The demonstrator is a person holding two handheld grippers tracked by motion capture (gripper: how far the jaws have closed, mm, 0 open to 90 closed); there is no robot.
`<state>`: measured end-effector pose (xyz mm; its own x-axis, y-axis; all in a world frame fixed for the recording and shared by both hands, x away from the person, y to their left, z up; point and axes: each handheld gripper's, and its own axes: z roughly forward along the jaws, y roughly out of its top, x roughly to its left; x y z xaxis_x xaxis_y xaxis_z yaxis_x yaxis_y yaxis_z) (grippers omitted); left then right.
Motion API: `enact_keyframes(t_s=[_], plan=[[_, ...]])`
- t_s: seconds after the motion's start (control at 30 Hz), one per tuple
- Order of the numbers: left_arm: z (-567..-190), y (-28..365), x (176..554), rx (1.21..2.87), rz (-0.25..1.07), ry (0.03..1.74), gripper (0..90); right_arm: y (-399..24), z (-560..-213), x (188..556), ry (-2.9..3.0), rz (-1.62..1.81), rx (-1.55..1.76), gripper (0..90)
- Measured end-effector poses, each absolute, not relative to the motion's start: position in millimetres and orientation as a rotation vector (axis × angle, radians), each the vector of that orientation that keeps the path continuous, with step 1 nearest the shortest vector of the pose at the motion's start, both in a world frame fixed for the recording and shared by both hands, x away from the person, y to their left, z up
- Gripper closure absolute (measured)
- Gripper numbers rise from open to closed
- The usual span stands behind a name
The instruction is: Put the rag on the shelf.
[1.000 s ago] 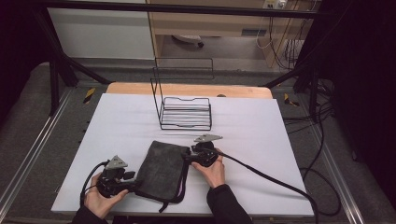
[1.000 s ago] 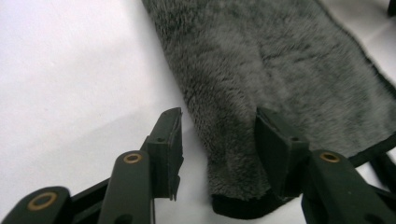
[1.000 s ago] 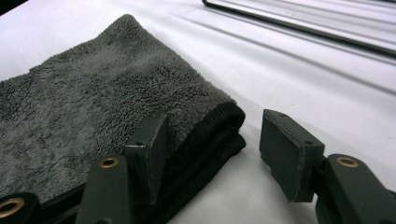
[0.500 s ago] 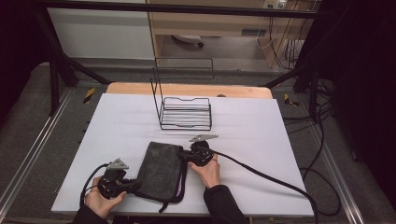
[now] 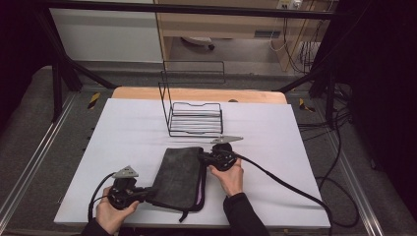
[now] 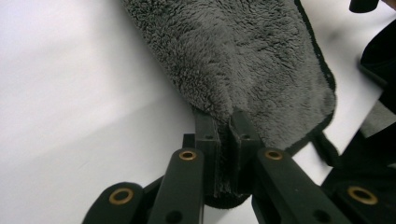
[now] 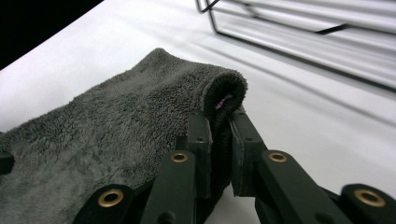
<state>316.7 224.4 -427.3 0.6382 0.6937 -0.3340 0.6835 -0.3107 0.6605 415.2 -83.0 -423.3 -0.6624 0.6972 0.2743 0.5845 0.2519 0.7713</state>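
Observation:
A dark grey fluffy towel [image 5: 181, 174] lies folded on the white table [image 5: 123, 132], near its front edge. My left gripper [image 5: 150, 191] pinches the towel's near left corner; in the left gripper view the pile [image 6: 243, 60] bunches between the black jaws of my left gripper [image 6: 226, 123]. At the far right corner my right gripper [image 5: 202, 156] is shut on the folded edge, and the right gripper view shows the towel [image 7: 116, 126] curling over my right gripper [image 7: 219, 116], with a pale purple lining peeking out.
A black wire rack [image 5: 194, 115] stands behind the towel near the table's middle back; its bars [image 7: 303, 42] show in the right gripper view. A cable [image 5: 290, 184] trails from the right gripper to the right. Bare white surface lies on both sides.
Both grippers have slid a little to the left and toward the near edge with the towel. The towel has shifted with them and lies slightly more slanted.

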Motion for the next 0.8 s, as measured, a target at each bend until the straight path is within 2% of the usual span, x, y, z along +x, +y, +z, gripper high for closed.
enact_keyframes(t_s=[0.17, 0.27, 0.37, 0.43, 0.6, 0.7, 0.8], plan=[[-429.6, 193.8, 314.6, 2.015, -0.03, 1.042, 84.3, -111.4, -406.6, 411.1, 2.378, 1.333, 1.244, 80.9], [-432.8, 178.9, 311.3, 2.034, -0.009, 1.04, 84.1, -118.2, -405.8, 414.5, 2.38, 1.306, 1.239, 80.4], [-435.4, 173.6, 306.5, 2.06, 0.064, 1.05, 83.7, -114.7, -416.1, 422.9, 2.406, 1.286, 1.187, 79.9], [-436.6, 173.3, 304.3, 2.061, 0.079, 1.058, 83.4, -107.1, -432.8, 429.3, 2.417, 1.284, 1.153, 79.3], [-440.1, 172.0, 302.6, 2.077, 0.112, 1.061, 81.9, -102.7, -445.8, 430.6, 2.408, 1.263, 1.138, 78.0], [-439.9, 173.3, 304.2, 2.09, 0.115, 1.052, 79.3, -104.3, -444.5, 429.2, 2.398, 1.259, 1.134, 74.2], [-438.8, 175.1, 305.6, 2.11, 0.118, 1.025, 74.3, -107.8, -443.1, 427.5, 2.375, 1.26, 1.142, 65.6]])
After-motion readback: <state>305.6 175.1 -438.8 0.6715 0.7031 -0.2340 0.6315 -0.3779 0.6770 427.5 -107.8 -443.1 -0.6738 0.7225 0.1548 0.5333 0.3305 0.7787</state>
